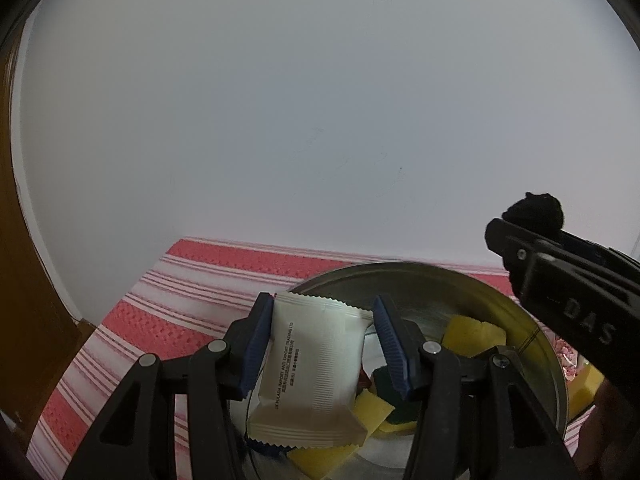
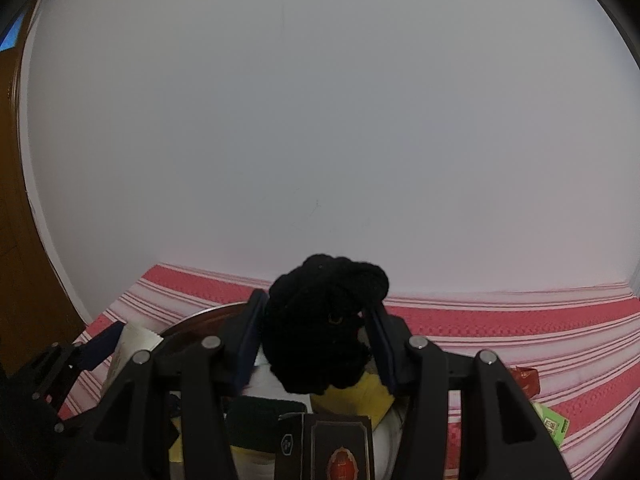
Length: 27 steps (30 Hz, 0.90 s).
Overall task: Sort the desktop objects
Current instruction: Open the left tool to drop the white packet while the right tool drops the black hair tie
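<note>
My left gripper [image 1: 322, 312] is shut on a white snack packet [image 1: 316, 364] with black print and holds it above a round metal tin [image 1: 532, 332]. Yellow sponge pieces [image 1: 474, 334] and a dark green piece [image 1: 390, 384] lie in the tin. My right gripper [image 2: 316, 312] is shut on a black knitted hair tie [image 2: 324, 320] above the same tin [image 2: 192, 320]. The right gripper shows in the left wrist view [image 1: 560, 276] at the right, with the hair tie [image 1: 534, 210] at its tip. The left gripper with the packet [image 2: 134, 340] shows at the lower left of the right wrist view.
A red and white striped cloth [image 1: 192, 296] covers the table against a white wall. In the right wrist view a dark box with a red emblem [image 2: 340, 448] lies below the gripper; a red packet [image 2: 526, 378] and a green packet [image 2: 554, 426] lie on the cloth at the right.
</note>
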Each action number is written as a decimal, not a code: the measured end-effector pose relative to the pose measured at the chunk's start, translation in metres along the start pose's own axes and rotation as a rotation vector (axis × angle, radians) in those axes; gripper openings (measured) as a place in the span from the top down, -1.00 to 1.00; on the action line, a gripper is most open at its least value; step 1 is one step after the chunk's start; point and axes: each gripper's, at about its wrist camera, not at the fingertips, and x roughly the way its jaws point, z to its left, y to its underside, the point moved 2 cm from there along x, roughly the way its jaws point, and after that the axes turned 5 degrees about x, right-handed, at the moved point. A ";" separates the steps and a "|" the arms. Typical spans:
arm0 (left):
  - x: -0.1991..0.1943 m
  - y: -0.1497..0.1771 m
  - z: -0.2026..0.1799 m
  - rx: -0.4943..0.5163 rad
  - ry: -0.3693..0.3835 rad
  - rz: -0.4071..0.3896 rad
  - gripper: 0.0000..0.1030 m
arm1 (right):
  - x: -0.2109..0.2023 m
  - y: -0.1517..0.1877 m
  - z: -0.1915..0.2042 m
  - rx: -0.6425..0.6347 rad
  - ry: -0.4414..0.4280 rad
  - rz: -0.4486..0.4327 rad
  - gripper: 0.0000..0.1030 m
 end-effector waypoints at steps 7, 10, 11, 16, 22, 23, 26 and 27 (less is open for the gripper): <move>0.000 0.004 -0.013 0.026 0.024 0.048 -0.05 | 0.009 -0.006 0.023 0.018 -0.003 0.079 0.04; -0.004 0.006 -0.023 0.040 0.030 0.064 -0.05 | 0.020 -0.002 0.030 0.011 0.010 0.116 0.04; -0.004 0.006 -0.025 0.045 0.028 0.068 -0.05 | 0.025 -0.001 0.030 0.013 0.009 0.133 0.04; -0.002 0.005 -0.025 0.042 0.026 0.070 -0.05 | 0.034 0.007 0.030 0.036 0.001 0.172 0.04; 0.006 0.007 -0.027 0.059 0.029 0.116 -0.07 | 0.057 0.014 0.036 0.050 -0.050 0.261 -0.15; 0.007 0.007 -0.025 0.049 0.030 0.119 -0.13 | 0.059 0.015 0.037 0.056 -0.057 0.260 -0.29; 0.007 0.007 -0.023 0.039 0.037 0.123 -0.66 | 0.050 0.014 0.038 0.083 -0.051 0.198 -0.48; 0.004 0.006 -0.025 0.040 0.032 0.116 -0.77 | 0.044 0.013 0.036 0.099 -0.055 0.174 -0.51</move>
